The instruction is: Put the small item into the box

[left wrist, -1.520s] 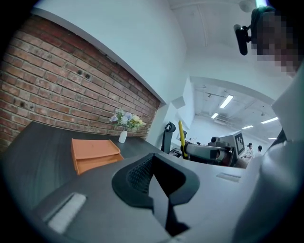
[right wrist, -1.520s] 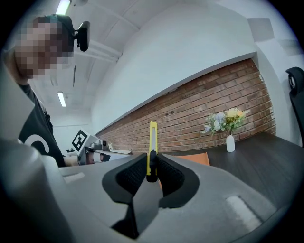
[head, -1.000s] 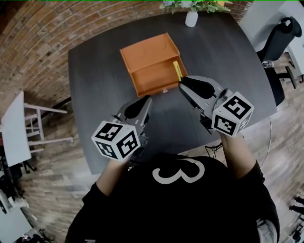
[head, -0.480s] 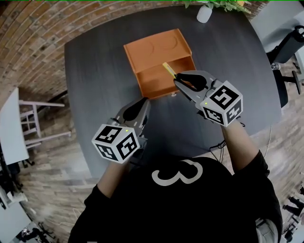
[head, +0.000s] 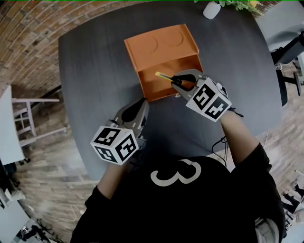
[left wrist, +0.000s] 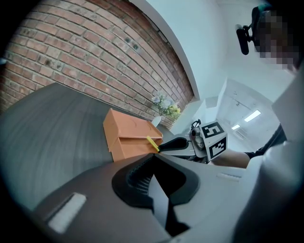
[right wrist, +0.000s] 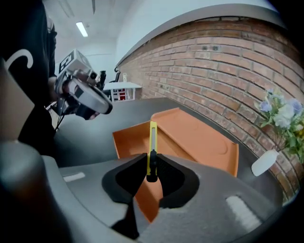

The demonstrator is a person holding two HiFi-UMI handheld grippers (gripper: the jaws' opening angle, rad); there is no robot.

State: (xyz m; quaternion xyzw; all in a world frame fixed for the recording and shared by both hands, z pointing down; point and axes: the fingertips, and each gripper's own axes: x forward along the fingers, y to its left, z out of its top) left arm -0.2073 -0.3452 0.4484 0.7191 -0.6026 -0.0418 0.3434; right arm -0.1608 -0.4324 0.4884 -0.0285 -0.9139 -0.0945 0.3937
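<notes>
An orange box (head: 160, 95) lies on the dark table (head: 95, 71), its lid (head: 161, 45) folded back flat. My right gripper (head: 176, 80) is shut on a slim yellow utility knife (head: 163, 75), which sticks out to the left over the box's open compartment. In the right gripper view the knife (right wrist: 152, 140) stands upright between the pads, with the box (right wrist: 199, 137) behind it. My left gripper (head: 141, 105) hovers over the table in front of the box, shut with nothing in it. In the left gripper view, beyond the left gripper (left wrist: 154, 159), the box (left wrist: 126, 140) and the knife (left wrist: 152, 144) show.
A white vase with flowers (head: 212, 9) stands at the table's far edge. An office chair (head: 289, 52) is off the table to the right, and white furniture (head: 28, 118) stands on the wood floor to the left. A brick wall runs behind.
My right gripper has swung left and down with the knife, from the box's right front corner to over its open compartment. The left gripper has barely shifted.
</notes>
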